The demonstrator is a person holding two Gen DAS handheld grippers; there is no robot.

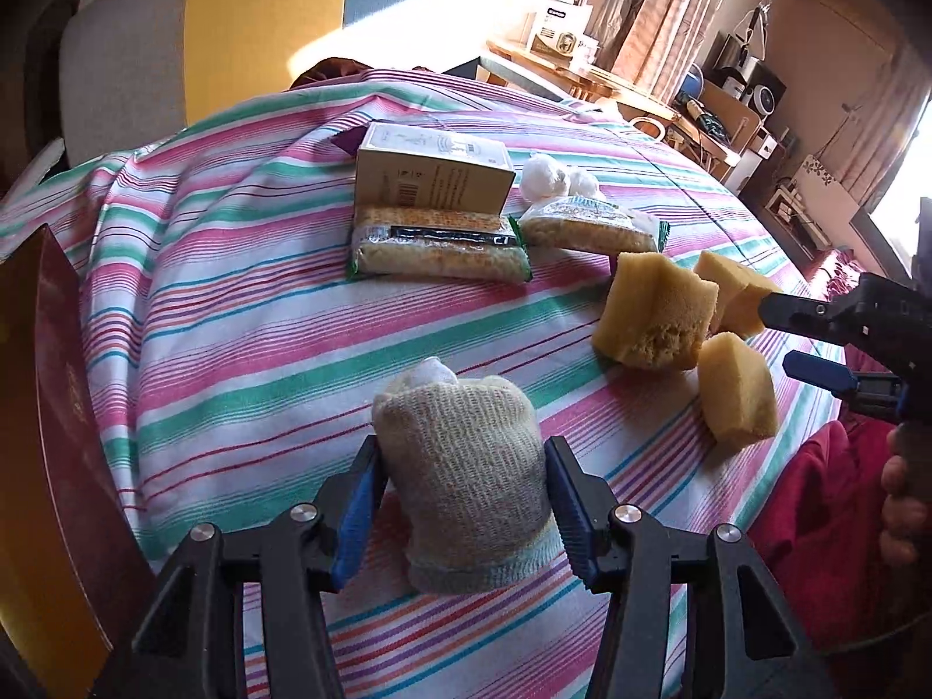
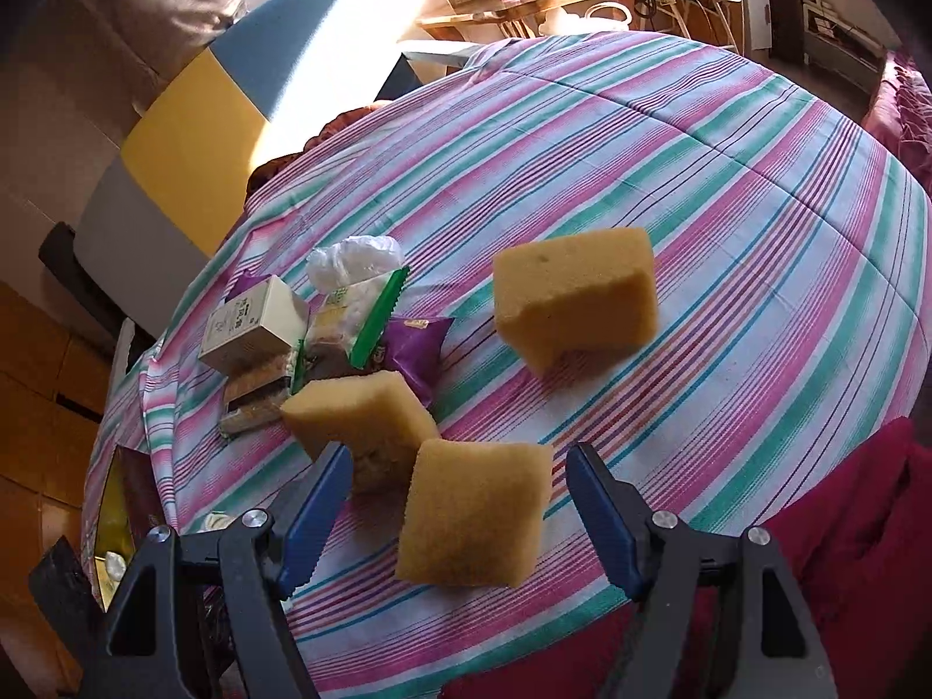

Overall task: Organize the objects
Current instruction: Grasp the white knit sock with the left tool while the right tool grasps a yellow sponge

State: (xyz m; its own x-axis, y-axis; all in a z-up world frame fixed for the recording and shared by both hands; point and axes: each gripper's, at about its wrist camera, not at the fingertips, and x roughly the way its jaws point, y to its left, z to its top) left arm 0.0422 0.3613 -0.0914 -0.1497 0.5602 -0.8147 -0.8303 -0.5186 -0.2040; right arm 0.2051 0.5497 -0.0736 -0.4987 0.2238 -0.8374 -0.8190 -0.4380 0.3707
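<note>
**Soft goods — light, compressible**

Left gripper (image 1: 463, 501) is clamped across the middle of a knitted sock bundle (image 1: 466, 466) — yielding, non-slip. Right gripper (image 2: 457, 515) gapes, empty, around the nearest sponge (image 2: 472, 515); take it across flat faces. Beyond: two more sponges on the striped surface (image 2: 757, 233).

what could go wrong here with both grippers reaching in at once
1. The left gripper is clamped on the soft rolled sock; it may squash and slip out when lifted.
2. The right gripper, open around the nearest sponge, could knock the tilted sponge beside it.
</note>
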